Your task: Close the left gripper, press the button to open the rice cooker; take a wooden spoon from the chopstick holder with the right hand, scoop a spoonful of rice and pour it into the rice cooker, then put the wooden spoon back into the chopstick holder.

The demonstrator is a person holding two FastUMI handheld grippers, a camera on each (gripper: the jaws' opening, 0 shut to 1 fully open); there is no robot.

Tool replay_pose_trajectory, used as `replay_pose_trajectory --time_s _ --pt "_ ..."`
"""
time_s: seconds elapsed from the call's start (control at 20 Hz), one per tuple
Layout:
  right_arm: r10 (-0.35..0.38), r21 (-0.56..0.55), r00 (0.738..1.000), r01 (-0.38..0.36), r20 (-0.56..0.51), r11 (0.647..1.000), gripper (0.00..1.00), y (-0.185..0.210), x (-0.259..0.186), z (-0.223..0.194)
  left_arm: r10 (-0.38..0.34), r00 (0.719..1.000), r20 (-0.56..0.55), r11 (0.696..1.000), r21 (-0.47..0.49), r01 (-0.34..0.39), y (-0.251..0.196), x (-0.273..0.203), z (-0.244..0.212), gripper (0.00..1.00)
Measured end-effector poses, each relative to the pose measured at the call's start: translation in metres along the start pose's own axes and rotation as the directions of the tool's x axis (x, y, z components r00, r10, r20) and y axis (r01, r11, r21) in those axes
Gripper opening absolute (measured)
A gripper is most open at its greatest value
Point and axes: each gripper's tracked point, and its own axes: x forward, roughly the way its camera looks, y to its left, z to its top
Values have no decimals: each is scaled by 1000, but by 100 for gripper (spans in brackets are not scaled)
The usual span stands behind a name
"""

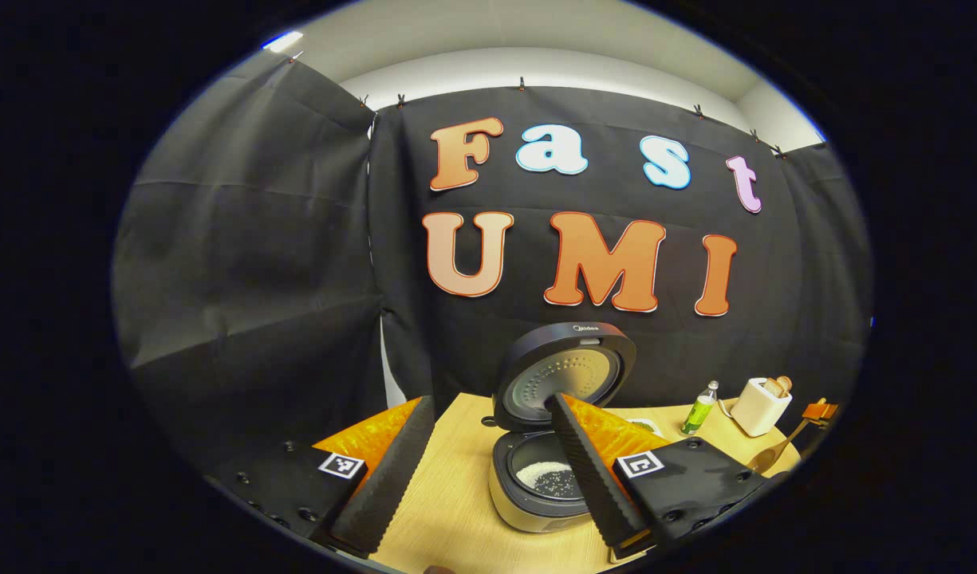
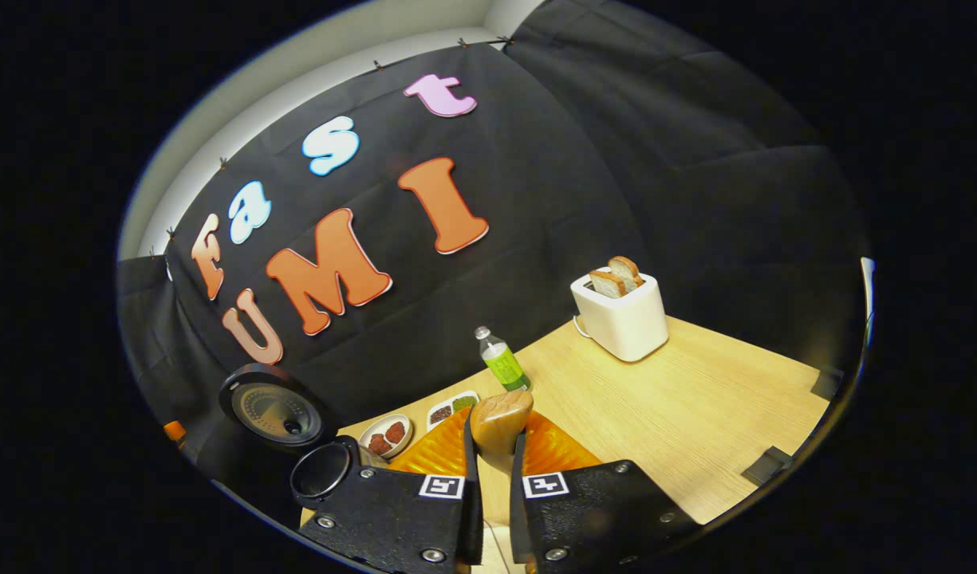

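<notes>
The rice cooker [image 1: 528, 510] stands on the table with its lid [image 1: 568, 373] swung up, and white rice [image 1: 545, 477] lies in the pot. My left gripper [image 1: 490, 401] hovers in front of it, open wide, with nothing between the fingers. Far right, the wooden spoon [image 1: 771, 453] hangs bowl-down from the other gripper [image 1: 819, 411]. In the right gripper view my right gripper [image 2: 496, 446] is shut on the wooden spoon [image 2: 500, 416], whose bowl sticks out past the fingertips. The cooker's raised lid [image 2: 273, 409] and a dark round rim [image 2: 322, 470] sit at lower left.
A white toaster [image 2: 622, 315] with bread slices stands at the back of the wooden table [image 2: 695, 414]. A green bottle [image 2: 502, 363] and two small dishes [image 2: 386, 434] of food sit near the wall. The toaster [image 1: 761, 405] and bottle [image 1: 702, 410] lie right of the cooker.
</notes>
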Motion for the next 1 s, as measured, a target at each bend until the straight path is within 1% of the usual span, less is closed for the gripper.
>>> replay_pose_trajectory --time_s 0.1,0.25,0.3,0.35,0.45,0.5,0.65,0.8,0.85,0.9,1.0 --pt "34 -39 999 -33 12 999 12 28 -16 -3 -20 1000 -6 1000 -12 19 6 4 -2 97" --pt "105 -82 994 -105 -4 991 13 65 -31 -26 -33 999 -6 999 -8 33 16 9 -2 99" --pt "115 -94 993 -117 -21 989 13 71 -32 -38 -32 999 -4 999 2 32 21 9 -2 100" --pt "121 -111 992 -124 -38 986 12 77 -32 -51 -32 999 -4 999 13 32 25 10 -2 97" --pt "129 -154 991 -135 -46 979 12 83 -21 -70 -39 999 -4 999 28 39 29 9 -1 99" --pt "122 -169 991 -130 -60 977 12 83 -22 -83 -42 999 -5 999 33 42 32 10 -2 97" --pt "86 -219 991 -107 -105 970 13 76 -16 -116 -44 999 -6 998 42 45 41 7 -1 97" --pt "33 -314 992 -71 -123 947 13 69 -12 -142 -30 1000 -7 998 58 30 53 5 -3 97" --pt "28 -339 991 -72 -134 938 12 68 -11 -151 -28 1000 -4 997 65 29 55 4 -1 97" --pt "24 -346 989 -73 -146 935 12 70 -12 -160 -27 1000 -4 997 72 27 56 3 -2 97" --pt "33 -307 989 -77 -146 948 13 76 -11 -167 -28 1000 -5 996 80 28 57 3 -4 97"
